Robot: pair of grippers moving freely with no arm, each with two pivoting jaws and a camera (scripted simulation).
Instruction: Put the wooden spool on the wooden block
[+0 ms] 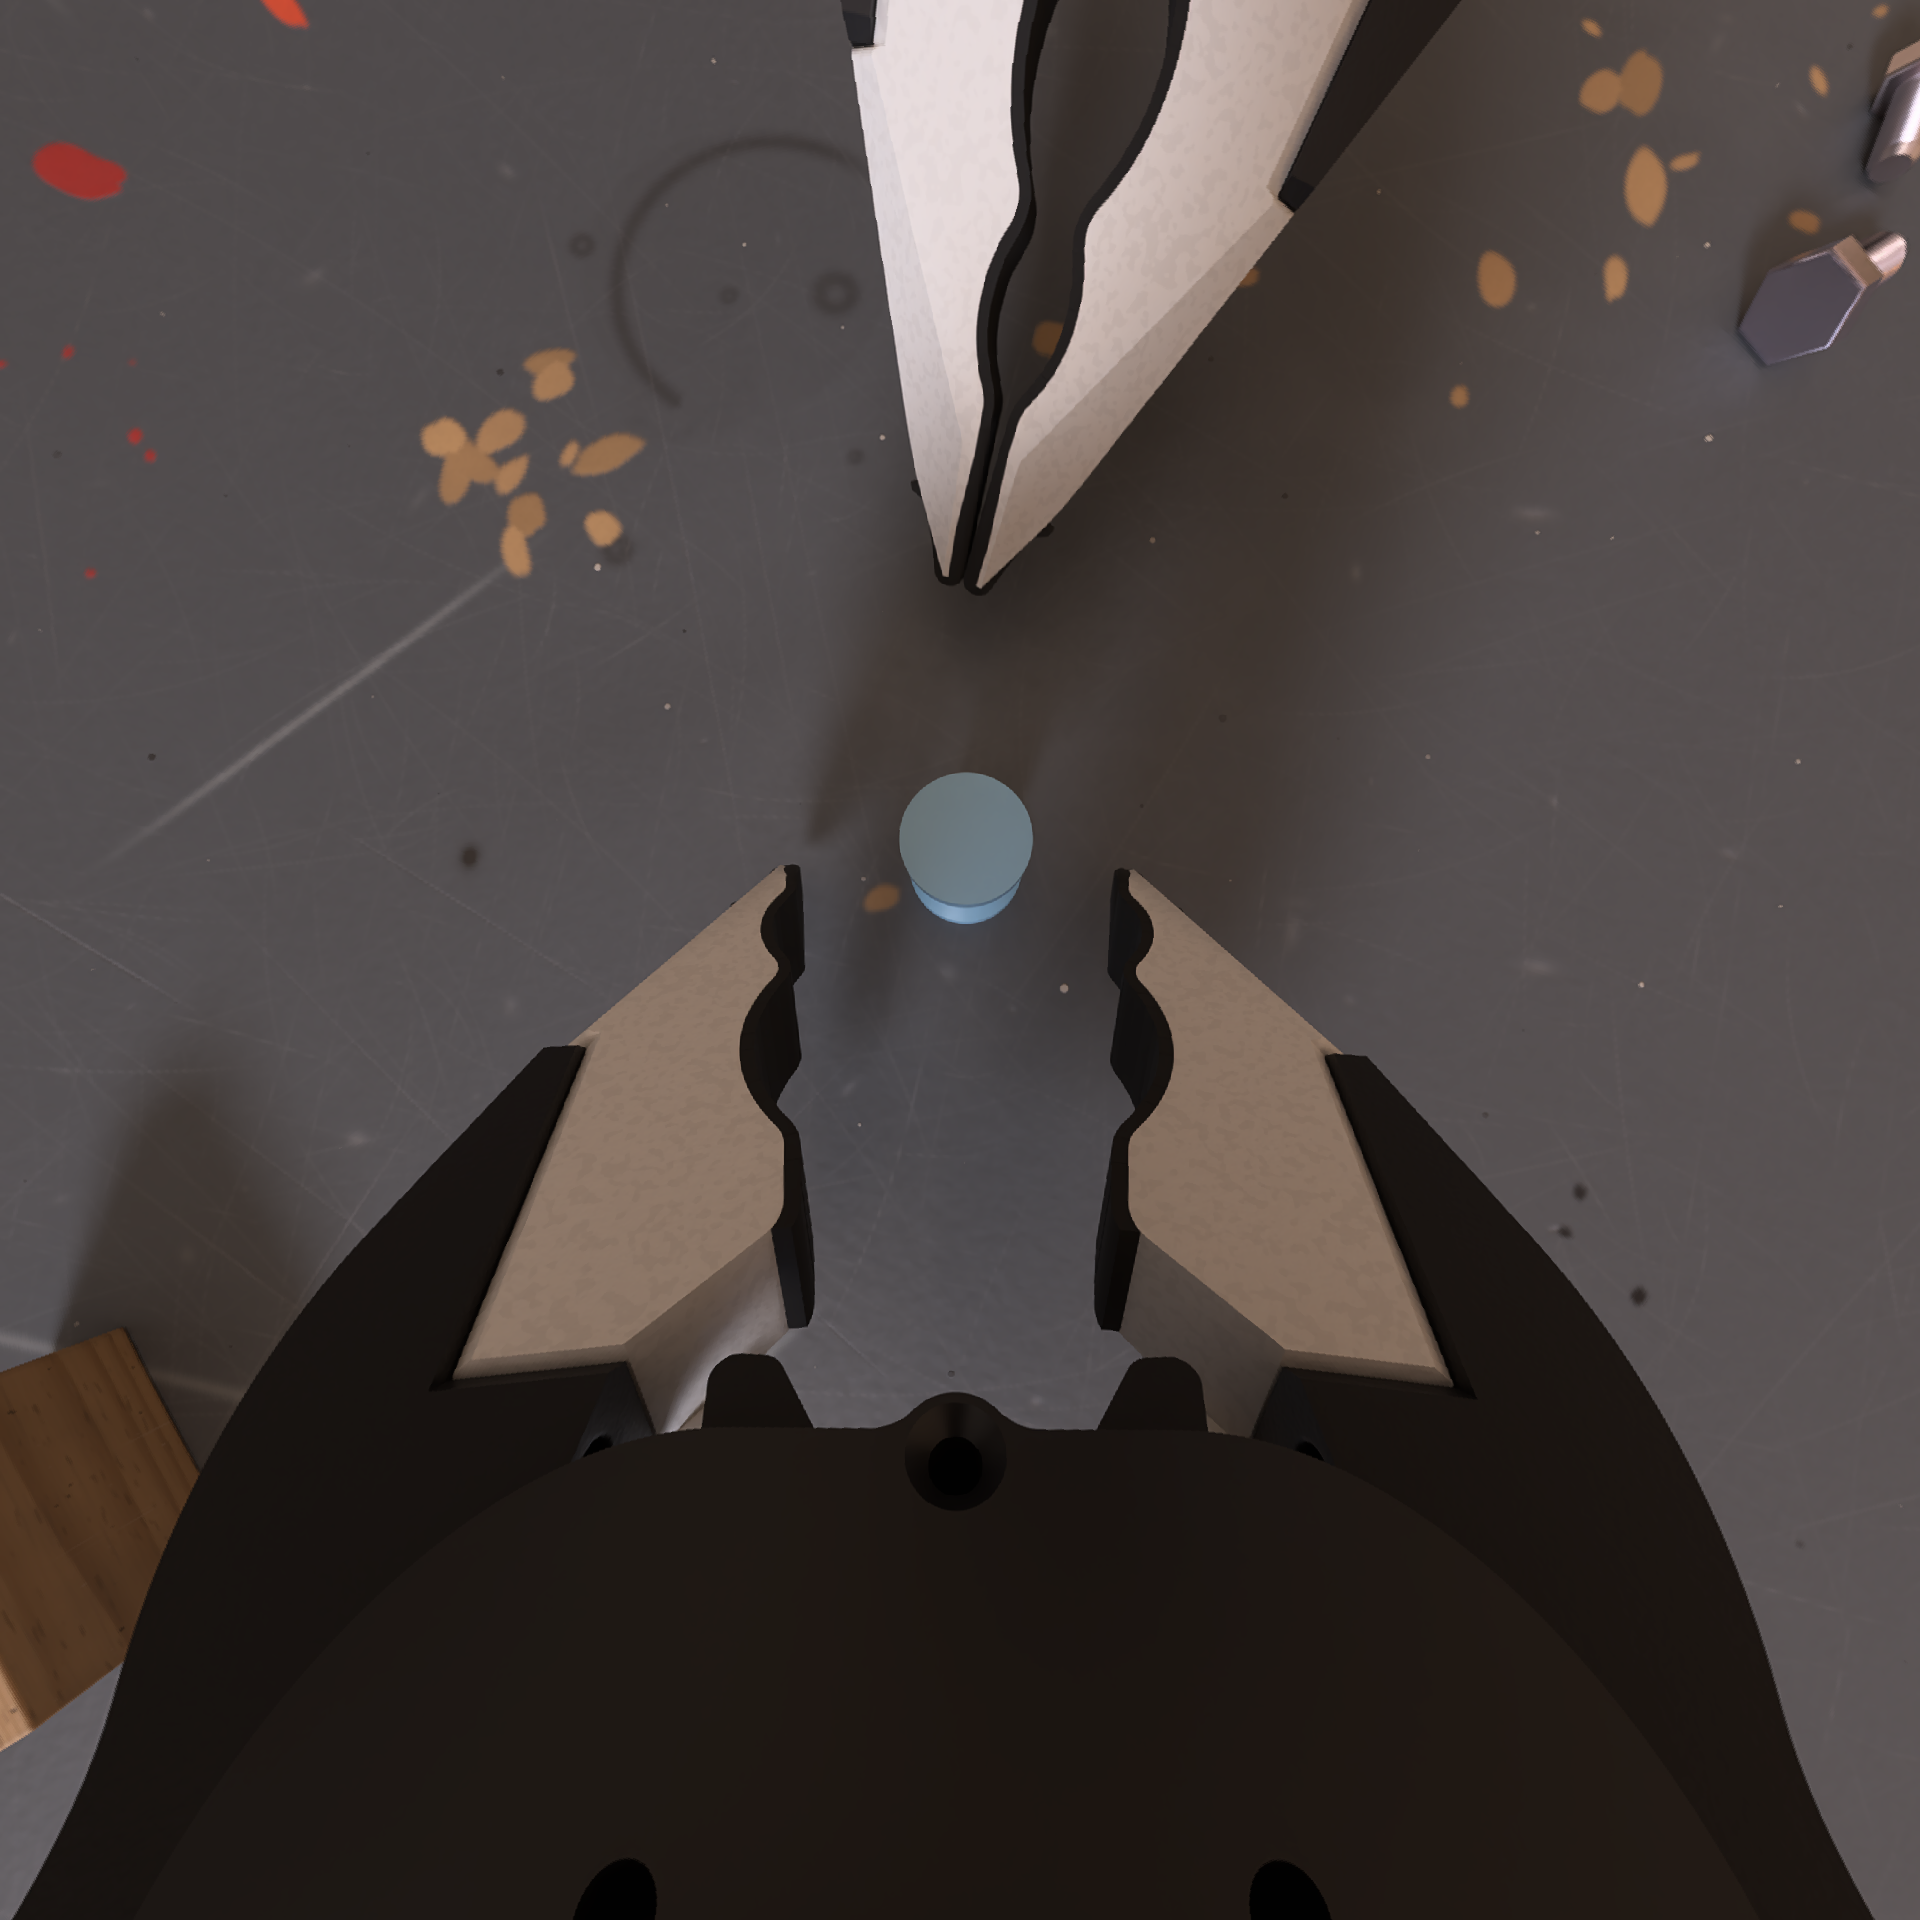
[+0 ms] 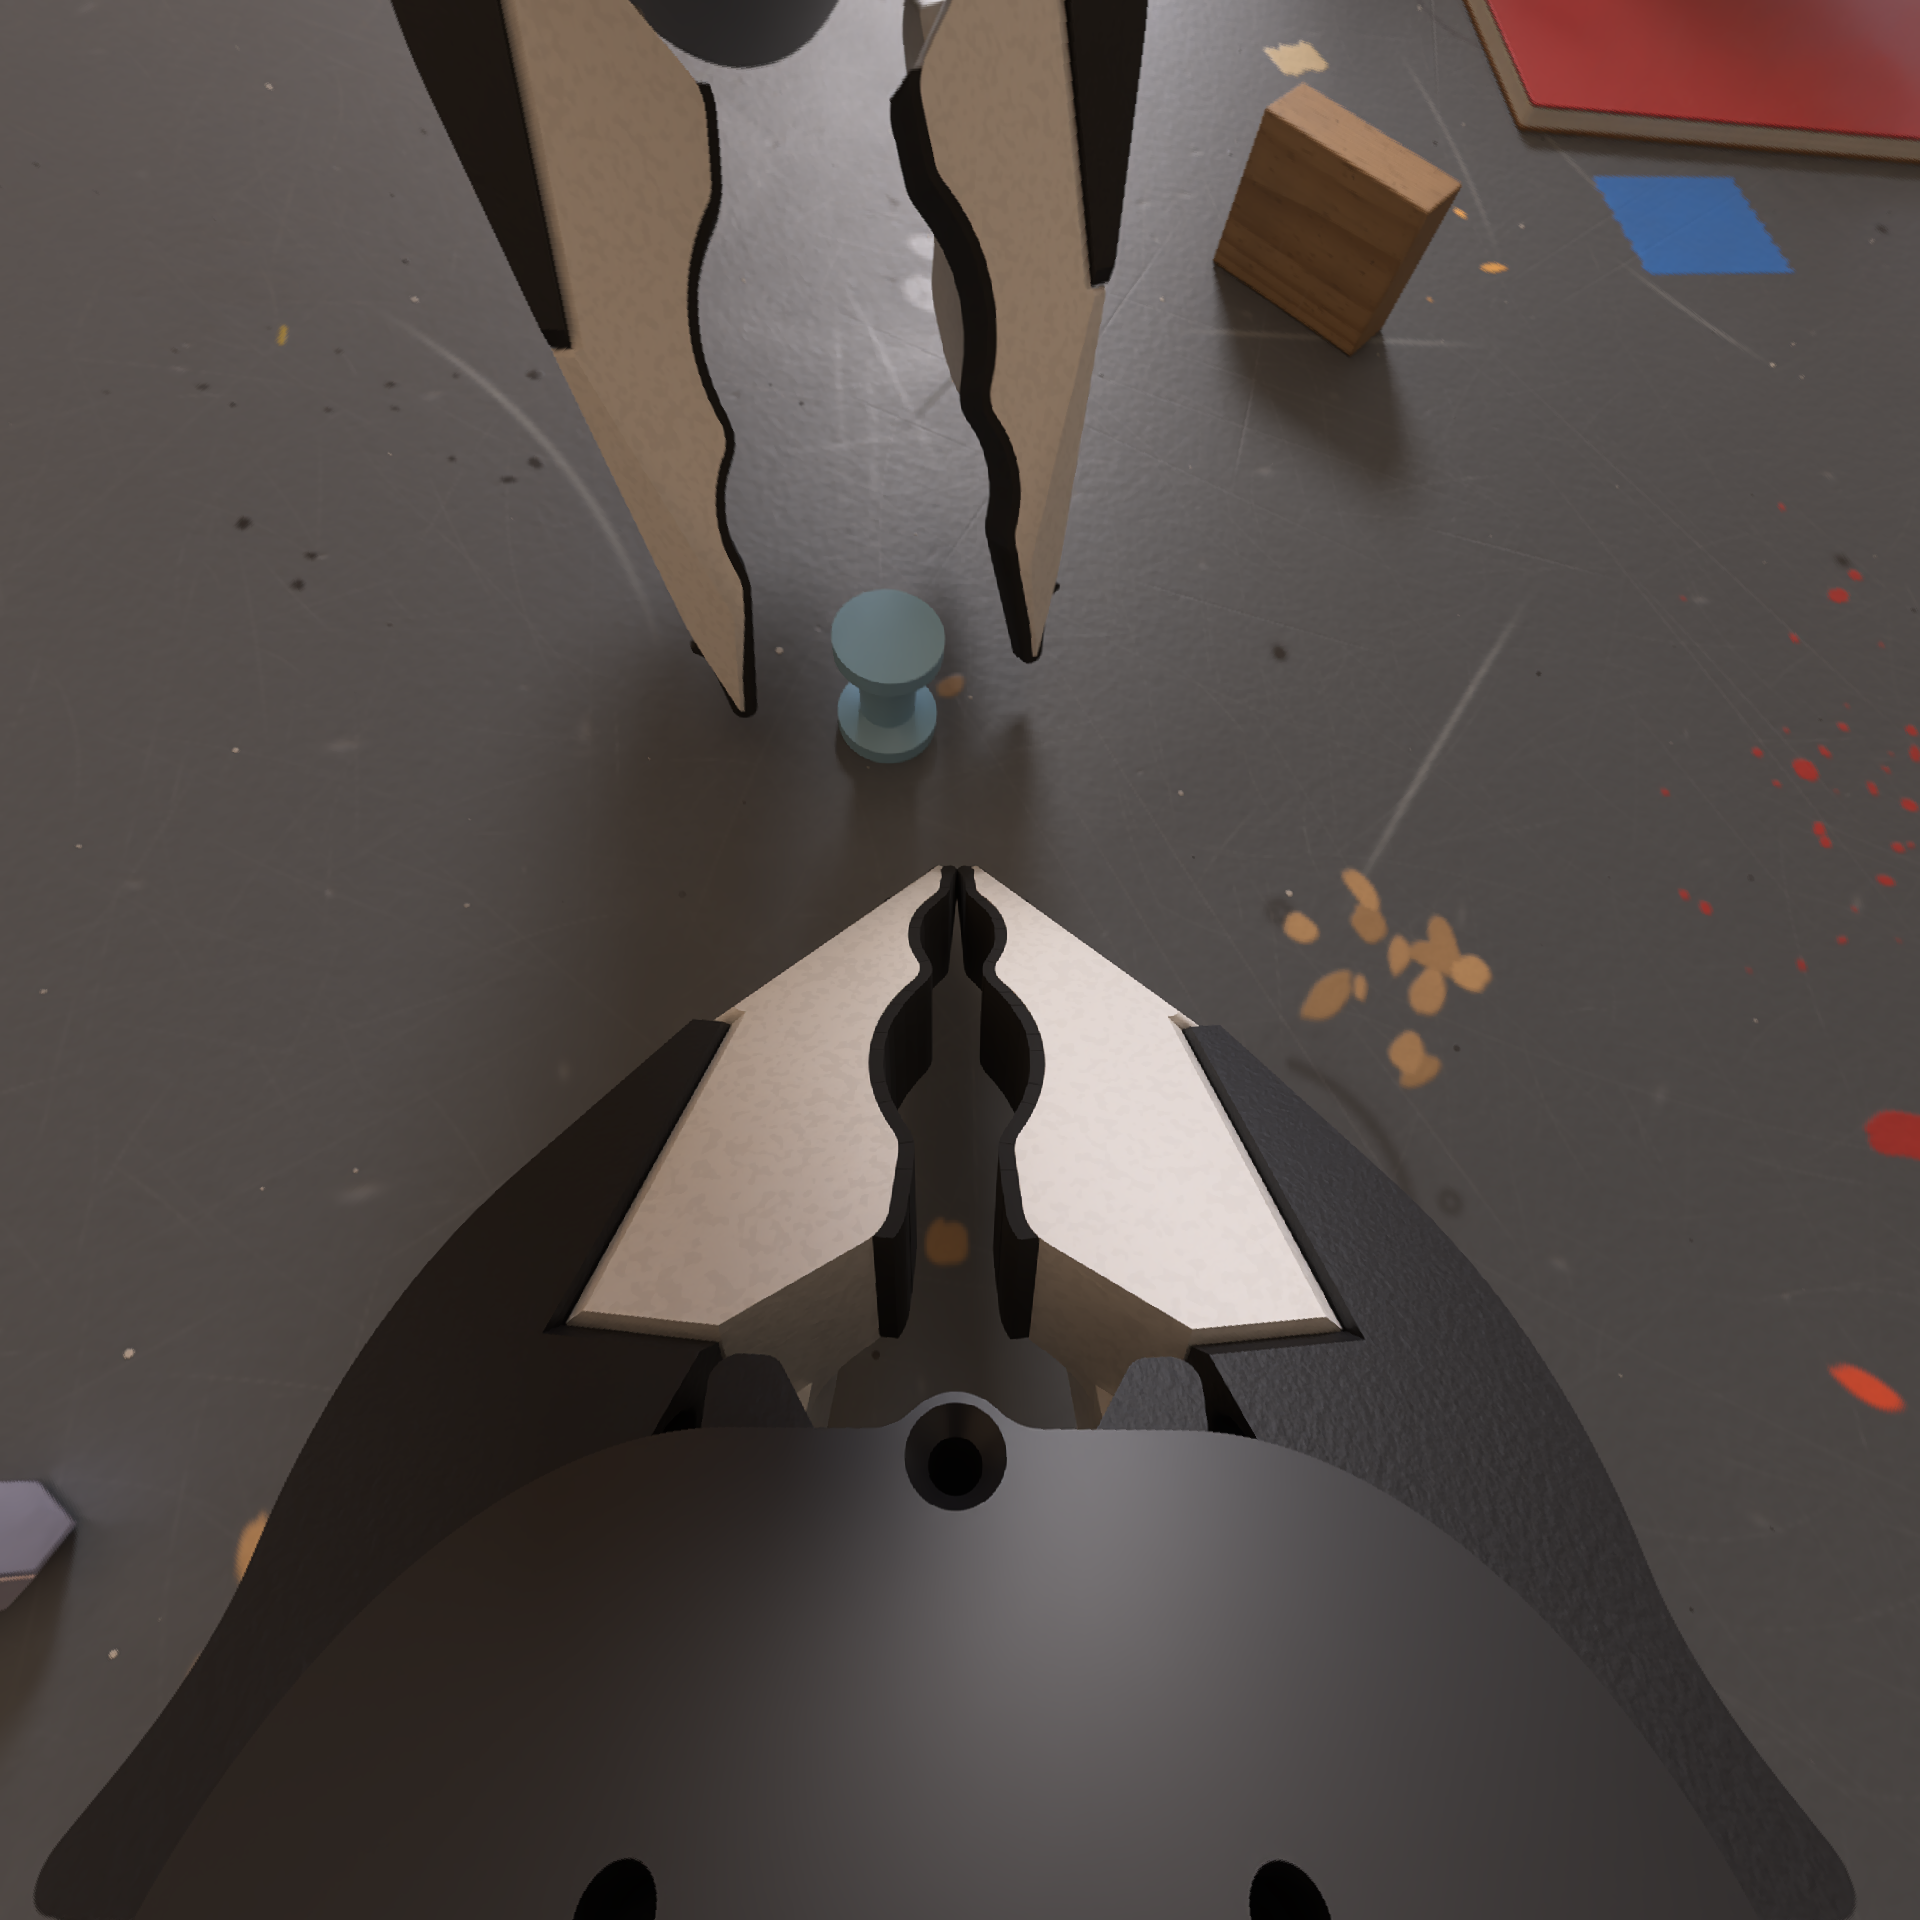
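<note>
The spool point(image 1: 965, 844) is pale blue and stands upright on the grey table; in the right wrist view point(image 2: 886, 675) its waist and two flanges show. My left gripper point(image 1: 956, 883) is open, its fingertips just short of the spool on either side; it also shows in the right wrist view point(image 2: 883, 681), straddling the spool from above. My right gripper point(image 2: 956, 871) is shut and empty, a little short of the spool; it also shows in the left wrist view point(image 1: 961, 584). The wooden block point(image 2: 1335, 216) lies at the upper right, and its corner shows in the left wrist view point(image 1: 73, 1507).
Metal hex-headed bolts point(image 1: 1813, 296) lie at the upper right of the left wrist view. A red mat point(image 2: 1714, 68) and a blue patch point(image 2: 1688, 223) lie beyond the block. Paint spots and scratches mark the grey table point(image 2: 312, 831).
</note>
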